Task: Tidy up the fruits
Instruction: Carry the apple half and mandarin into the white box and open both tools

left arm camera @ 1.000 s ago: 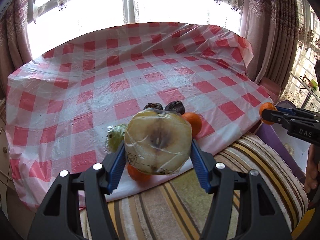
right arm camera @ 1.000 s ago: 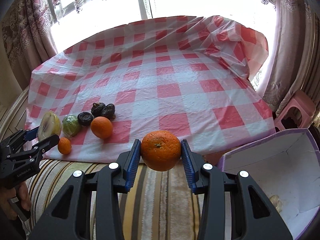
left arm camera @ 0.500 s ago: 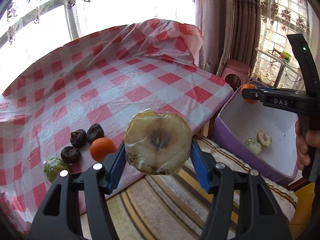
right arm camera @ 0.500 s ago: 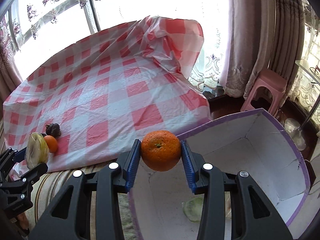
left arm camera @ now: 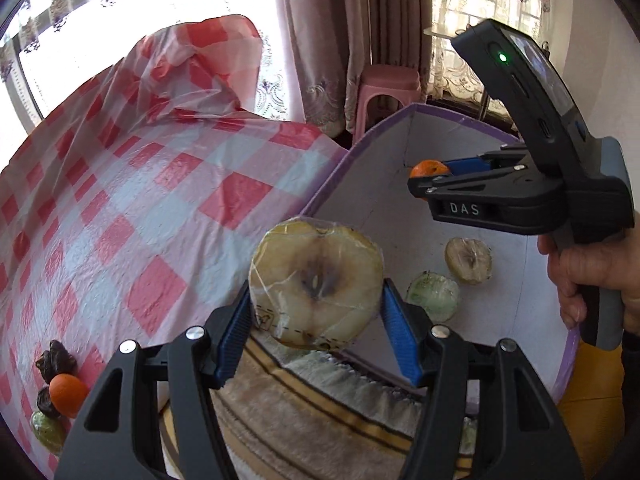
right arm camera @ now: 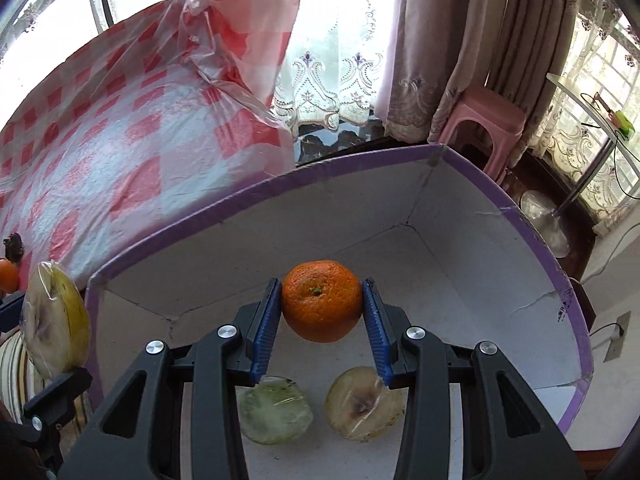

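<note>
Right claw (right arm camera: 322, 312) is over the open purple-rimmed box (right arm camera: 532, 232), pads clamped on either side of an orange (right arm camera: 321, 300), which hangs mid-frame above the box floor. Directly below, lower centre, two wrapped fruit halves (right arm camera: 316, 410) lie side by side on that floor. The drop looks like straight down, with the right claw nearer. Left claw (left arm camera: 316, 312) is closed on a wrapped apple half (left arm camera: 316, 284), cut face to camera, at the box's near-left rim. More fruit (left arm camera: 60, 392) sits lower left on the checked cloth (left arm camera: 160, 184).
</note>
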Action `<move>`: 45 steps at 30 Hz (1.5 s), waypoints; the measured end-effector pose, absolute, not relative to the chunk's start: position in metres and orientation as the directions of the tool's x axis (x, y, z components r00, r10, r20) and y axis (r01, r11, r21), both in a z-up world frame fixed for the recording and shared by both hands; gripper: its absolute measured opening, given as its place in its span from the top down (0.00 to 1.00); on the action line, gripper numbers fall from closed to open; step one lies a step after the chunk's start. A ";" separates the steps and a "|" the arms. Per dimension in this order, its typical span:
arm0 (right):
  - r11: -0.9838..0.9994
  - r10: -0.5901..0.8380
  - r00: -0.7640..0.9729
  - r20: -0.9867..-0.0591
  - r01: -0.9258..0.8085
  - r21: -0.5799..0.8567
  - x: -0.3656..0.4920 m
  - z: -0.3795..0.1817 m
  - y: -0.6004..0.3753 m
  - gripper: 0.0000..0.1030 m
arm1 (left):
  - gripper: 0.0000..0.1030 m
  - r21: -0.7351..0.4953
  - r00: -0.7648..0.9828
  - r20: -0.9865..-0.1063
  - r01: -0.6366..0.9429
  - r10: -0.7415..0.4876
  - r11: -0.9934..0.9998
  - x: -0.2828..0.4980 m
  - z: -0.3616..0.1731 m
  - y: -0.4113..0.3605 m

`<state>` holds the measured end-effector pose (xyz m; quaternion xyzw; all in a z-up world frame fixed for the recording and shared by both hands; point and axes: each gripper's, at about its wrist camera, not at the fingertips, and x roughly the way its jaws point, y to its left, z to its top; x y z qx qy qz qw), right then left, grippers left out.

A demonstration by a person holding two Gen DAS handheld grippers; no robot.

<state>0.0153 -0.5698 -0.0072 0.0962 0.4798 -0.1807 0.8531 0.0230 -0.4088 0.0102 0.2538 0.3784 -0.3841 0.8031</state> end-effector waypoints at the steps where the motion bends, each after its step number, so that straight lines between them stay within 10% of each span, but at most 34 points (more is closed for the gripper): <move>1: 0.913 -0.224 0.454 -0.862 0.408 -0.022 0.016 -0.011 -0.575 0.61 | 0.40 0.127 0.410 -0.812 0.818 -0.415 0.560 0.022 0.005 -0.418; 29: 0.929 -0.179 0.182 -0.967 0.356 -0.104 0.057 -0.093 -0.600 0.60 | 0.40 0.405 0.458 -0.882 0.856 -0.109 0.320 0.015 -0.085 -0.493; 45: 0.924 -0.196 0.200 -0.960 0.365 -0.112 0.064 -0.091 -0.607 0.33 | 0.23 0.391 0.448 -0.885 0.864 -0.128 0.317 0.004 -0.085 -0.495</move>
